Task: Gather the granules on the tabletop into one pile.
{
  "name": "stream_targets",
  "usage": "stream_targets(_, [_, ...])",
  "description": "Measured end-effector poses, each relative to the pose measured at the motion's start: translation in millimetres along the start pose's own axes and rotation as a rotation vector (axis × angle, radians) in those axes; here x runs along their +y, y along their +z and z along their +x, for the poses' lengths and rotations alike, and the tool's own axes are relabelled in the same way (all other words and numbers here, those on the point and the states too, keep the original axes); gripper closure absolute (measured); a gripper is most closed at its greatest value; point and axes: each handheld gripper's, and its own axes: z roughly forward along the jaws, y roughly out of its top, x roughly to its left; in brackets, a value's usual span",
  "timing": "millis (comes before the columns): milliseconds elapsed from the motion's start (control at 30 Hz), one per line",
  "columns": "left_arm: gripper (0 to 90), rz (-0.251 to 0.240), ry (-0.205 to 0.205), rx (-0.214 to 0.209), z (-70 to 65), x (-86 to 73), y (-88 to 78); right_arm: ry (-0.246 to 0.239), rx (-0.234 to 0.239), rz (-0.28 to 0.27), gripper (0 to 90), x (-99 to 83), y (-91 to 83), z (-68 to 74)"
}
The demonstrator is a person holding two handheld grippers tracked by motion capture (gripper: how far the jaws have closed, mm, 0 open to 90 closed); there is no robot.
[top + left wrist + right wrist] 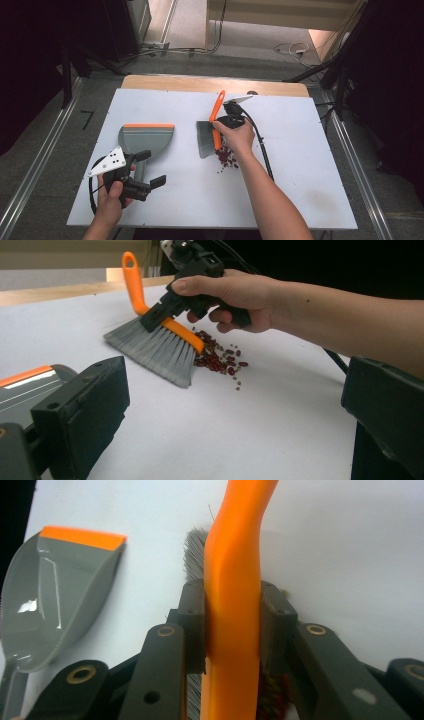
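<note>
This looks like a lab or recording studio set up for data collection, not a home. A white board (pixel 300 165) lies on a wooden table (pixel 210 82) that stands alone at the centre of a grey carpeted floor (pixel 55 145). Metal floor rails (pixel 35 170) run past the table at 9 o'clock and at 3 o'clock. Dark stands and drapes (pixel 30 60) close in both sides. Loose cables (pixel 295 49) trail over the floor at 1 o'clock, near a pale wooden partition (pixel 280 15) at 12 o'clock. The person's hand-held grippers carry cameras and trailing cords, which also points to staged recording work.
</note>
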Motion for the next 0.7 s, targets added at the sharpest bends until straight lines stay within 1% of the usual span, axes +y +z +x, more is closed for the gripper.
stream_targets(133, [0.3, 0.003, 0.0, 0.001, -0.2, -0.4, 1.0, 0.022, -0.008, -0.004, 67.2, -5.0, -9.8, -13.9])
stream_targets(167, [0.3, 0.003, -0.001, 0.001, -0.3, -0.4, 1.3, 0.028, -0.01, -0.01, 67.1, -6.9, -13.8, -19.9])
stream_targets(233, [0.3, 0.005, -0.001, 0.0, -0.9, -0.4, 1.8, 0.034, -0.01, -0.012, 67.1, -7.5, -15.5, -21.6])
stream_targets(267, [0.3, 0.004, -0.001, -0.001, -1.1, -0.5, 2.1, 0.041, -0.017, -0.015, 67.1, -8.9, -20.3, -26.4])
stream_targets(300, [0.3, 0.006, 0.001, 0.0, -1.3, -0.4, 2.2, 0.041, -0.017, -0.015, 67.1, -8.9, -20.3, -26.4])
stream_targets(567, [0.3, 0.012, 0.001, 0.0, -1.8, -0.7, 3.5, 0.058, -0.036, -0.03, 67.0, -16.0, -36.6, -44.3])
stream_targets(600, [0.3, 0.011, -0.001, 0.0, -2.0, -0.8, 3.9, 0.052, -0.019, -0.042, 67.2, -17.5, -38.8, -47.1])
stream_targets(633, [0.3, 0.012, -0.001, 0.001, -2.0, -0.9, 4.3, 0.052, -0.019, -0.042, 67.2, -17.5, -38.8, -47.1])
stream_targets(667, [0.3, 0.014, 0.001, -0.001, -1.9, -0.9, 4.7, 0.027, 0.023, -0.067, 67.4, -19.9, -41.1, -46.3])
stream_targets(700, [0.3, 0.014, 0.0, -0.001, -1.7, -1.1, 5.0, 0.027, 0.023, -0.067, 67.4, -19.9, -41.1, -46.3])
